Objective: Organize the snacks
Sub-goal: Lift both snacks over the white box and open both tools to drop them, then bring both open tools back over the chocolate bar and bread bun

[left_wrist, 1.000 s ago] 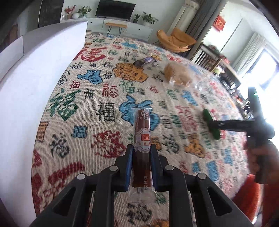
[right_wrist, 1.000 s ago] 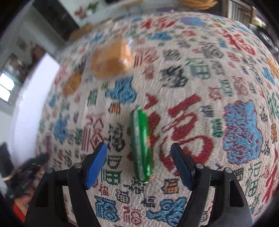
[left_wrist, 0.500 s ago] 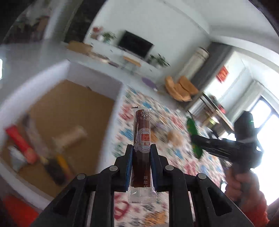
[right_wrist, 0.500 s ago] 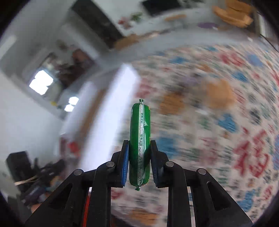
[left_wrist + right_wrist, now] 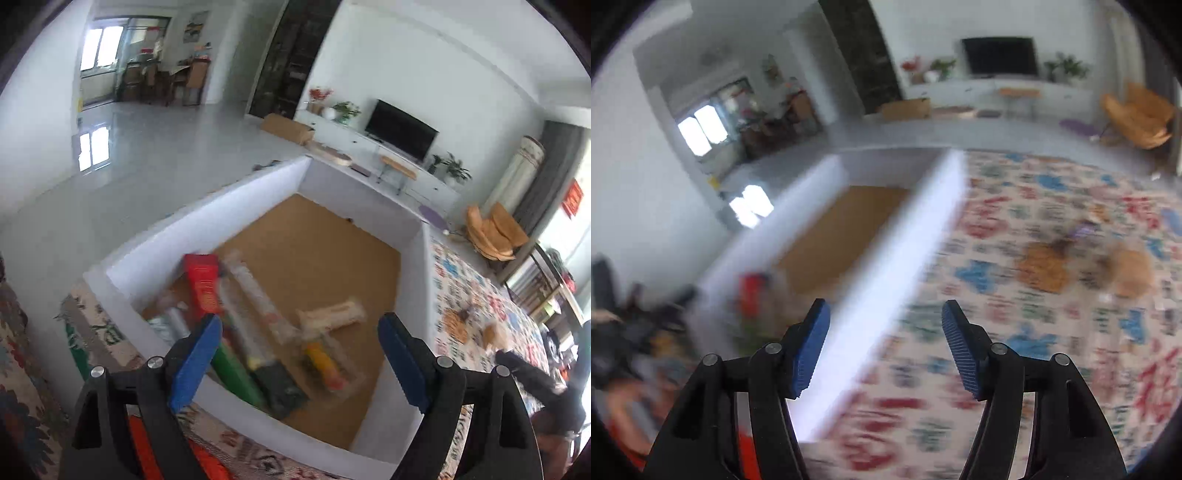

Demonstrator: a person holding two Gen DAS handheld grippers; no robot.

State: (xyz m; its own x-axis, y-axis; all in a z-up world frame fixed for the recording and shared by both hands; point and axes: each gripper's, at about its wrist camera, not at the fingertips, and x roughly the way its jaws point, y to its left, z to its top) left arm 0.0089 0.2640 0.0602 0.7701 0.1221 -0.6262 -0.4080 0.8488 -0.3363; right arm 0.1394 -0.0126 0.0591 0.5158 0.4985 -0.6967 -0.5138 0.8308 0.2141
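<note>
- The left gripper (image 5: 299, 360) hangs above the near end of a white box (image 5: 207, 212) with a brown cardboard floor; its jaws are opening, blue pads spread wide, with nothing gripped between them.
- The box stands on a table under a patterned cloth (image 5: 476, 295) woven with red, blue and green characters, at the cloth's left side as the left wrist camera looks at it.
- The snacks lie bunched at the near left corner of the box: a red packet (image 5: 202, 286) by the left wall, a long clear-wrapped stick (image 5: 255, 295) just beside it, a pale wrapped roll (image 5: 332, 314) further toward the middle, a green stick (image 5: 236, 374) against the near wall, a dark packet (image 5: 282, 386) beside that, and a yellow-and-orange stick (image 5: 325, 363) in clear wrap.
- The far half of the box floor is bare cardboard.
- The right gripper (image 5: 884, 349) is above the box's right wall (image 5: 894, 280), which runs as a blurred white band between its fingers; its jaws are opening too, and they hold nothing.
- Out on the cloth, well apart from the box, sits a tan bagged snack (image 5: 1134, 271) with a small dark wrapped piece (image 5: 1078, 234) near it; both are too blurred to tell more.
- A hand (image 5: 554, 439) shows at the lower right edge of the left wrist view.
</note>
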